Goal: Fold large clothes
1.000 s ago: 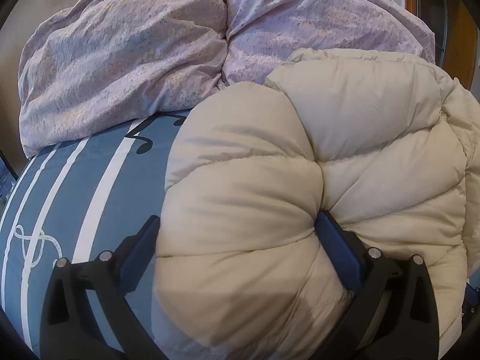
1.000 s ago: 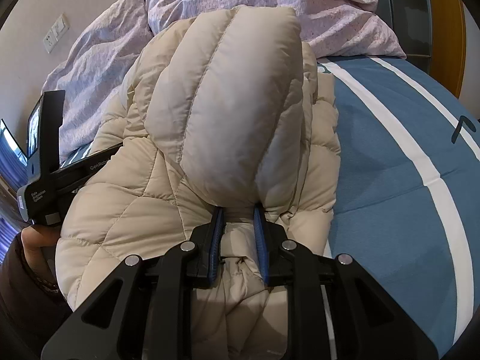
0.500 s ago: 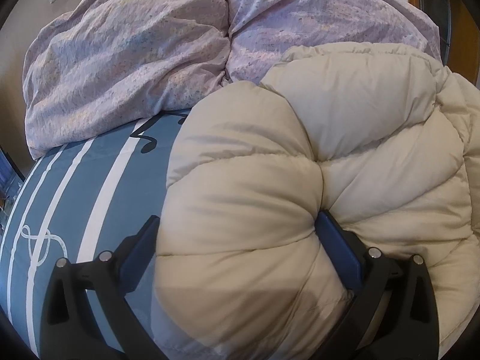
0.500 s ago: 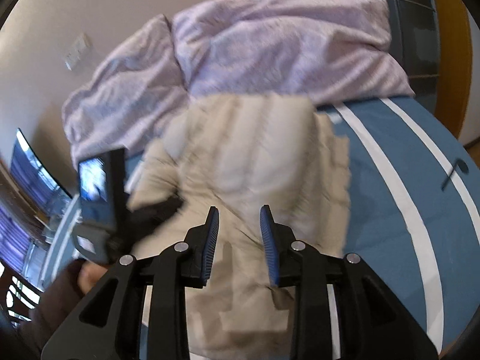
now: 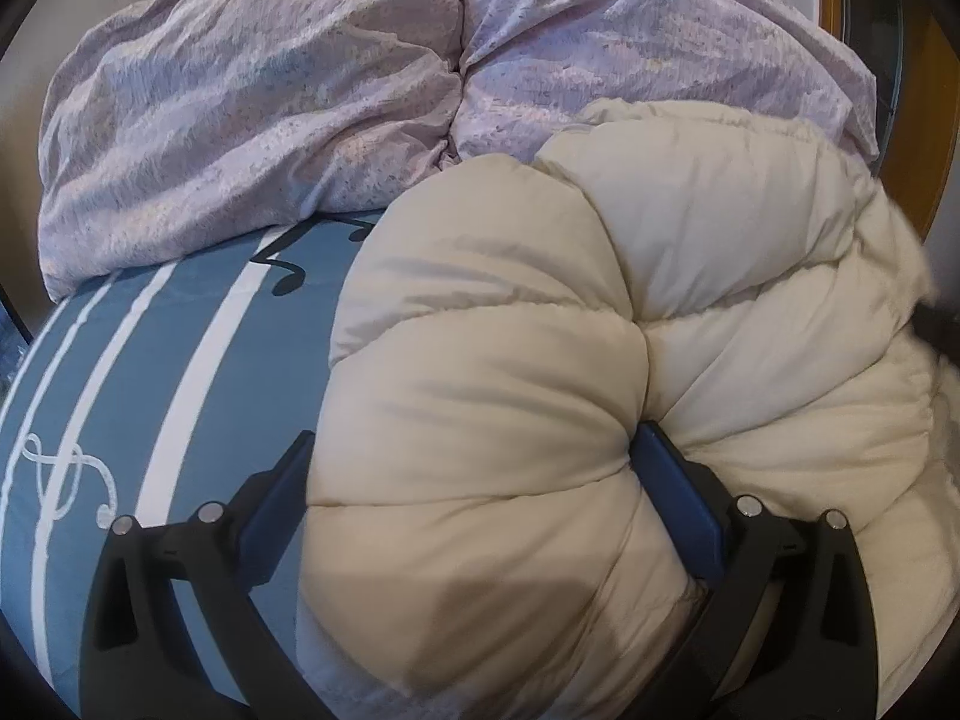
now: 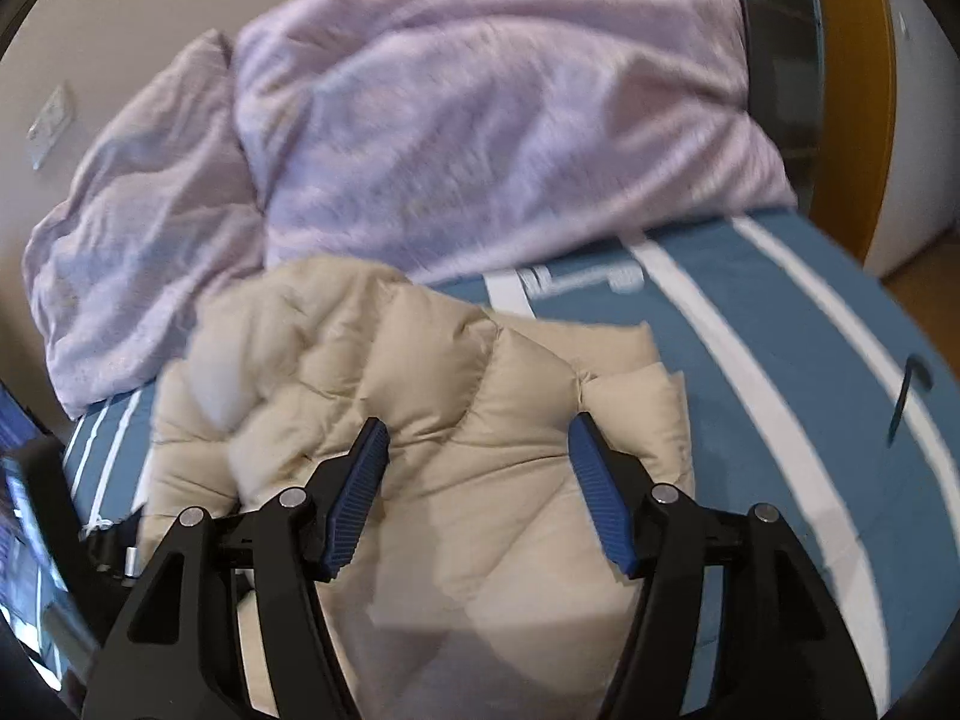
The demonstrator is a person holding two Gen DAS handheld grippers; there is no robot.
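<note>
Jacket [image 5: 510, 420] bunched between left gripper [image 5: 474, 498] fingers.

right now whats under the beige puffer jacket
The beige puffer jacket lies on the blue striped bedcover, which shows around it. Whatever the jacket itself covers cannot be seen.

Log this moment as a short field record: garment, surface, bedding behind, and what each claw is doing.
garment: cream puffer jacket, bunched on the bed
surface: blue bedcover with white stripes
bedding behind: lilac duvet, heaped at the far end
left claw: jaws wide, clamped on a thick fold of the jacket
right claw: jaws opening, nothing pinched, above the jacket
</note>
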